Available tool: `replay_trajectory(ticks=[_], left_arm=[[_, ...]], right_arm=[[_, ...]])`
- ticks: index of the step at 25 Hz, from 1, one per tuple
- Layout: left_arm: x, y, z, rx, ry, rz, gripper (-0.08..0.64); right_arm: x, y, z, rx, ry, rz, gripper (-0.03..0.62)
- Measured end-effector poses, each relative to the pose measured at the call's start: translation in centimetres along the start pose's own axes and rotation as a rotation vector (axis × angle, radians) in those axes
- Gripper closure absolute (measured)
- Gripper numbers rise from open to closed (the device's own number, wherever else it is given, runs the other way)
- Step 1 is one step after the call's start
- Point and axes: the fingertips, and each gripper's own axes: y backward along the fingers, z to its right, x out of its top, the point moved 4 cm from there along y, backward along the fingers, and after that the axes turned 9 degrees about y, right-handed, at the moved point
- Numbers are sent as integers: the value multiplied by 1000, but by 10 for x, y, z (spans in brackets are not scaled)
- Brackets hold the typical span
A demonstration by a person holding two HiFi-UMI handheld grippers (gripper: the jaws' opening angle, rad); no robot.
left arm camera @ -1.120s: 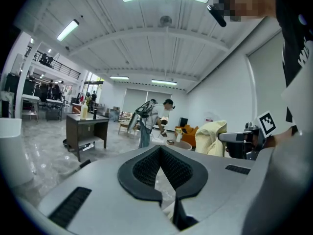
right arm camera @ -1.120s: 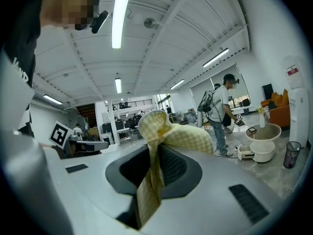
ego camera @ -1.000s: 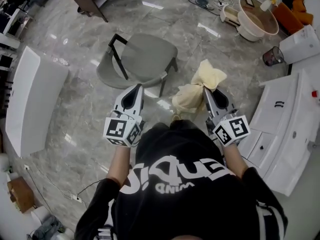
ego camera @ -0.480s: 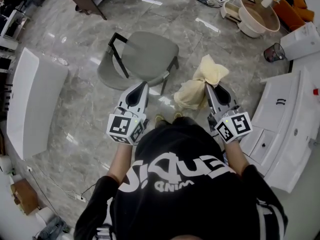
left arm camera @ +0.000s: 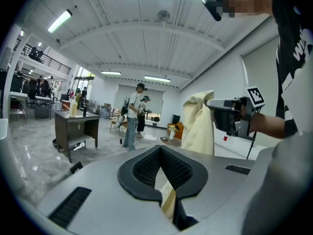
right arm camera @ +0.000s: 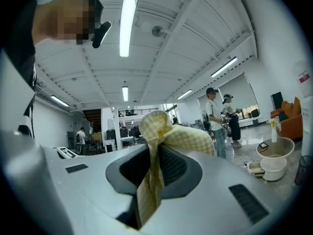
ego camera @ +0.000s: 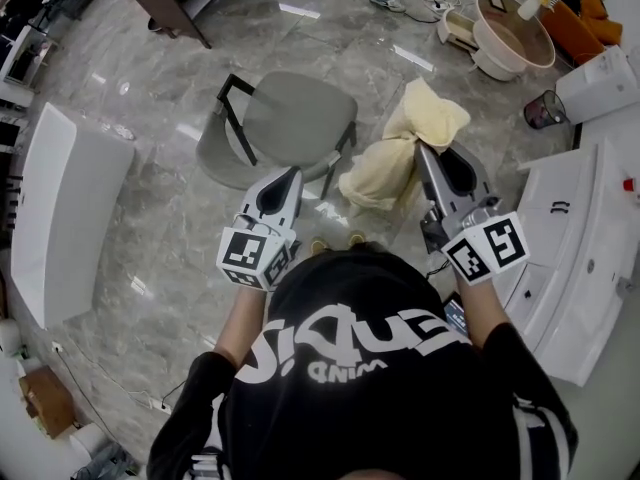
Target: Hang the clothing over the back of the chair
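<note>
We see the right gripper (ego camera: 428,156) clamped on the pale yellow checked clothing (ego camera: 398,158), with a fold pinched between its jaws. The rest of the fabric bunches beyond its tips and hangs down on its left side. Our left gripper (ego camera: 291,174) holds nothing, its jaws drawn together to a thin slit, and it is level with the right one, off to its left. The grey chair (ego camera: 298,118) stands on the floor just ahead of the left gripper, and ahead and left of the right gripper.
</note>
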Motion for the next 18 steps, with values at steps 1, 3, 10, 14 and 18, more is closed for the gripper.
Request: replay_trajectory(ticks=[1, 3, 10, 14, 18], left_arm=[[1, 0, -1, -1, 3, 2, 545], [1, 1, -1, -6, 9, 5, 545], [4, 2, -6, -10, 16, 11, 545], [4, 3, -7, -6, 19, 11, 545], [3, 1, -11, -3, 25, 11, 545]], right_arm=[[10, -5, 1, 8, 7, 15, 538], [32, -16, 4, 21, 19, 49, 538], [115, -67, 11, 84, 88, 148, 538], [161, -90, 22, 96, 117, 178, 538], [190, -108, 32, 107, 140, 208, 538]])
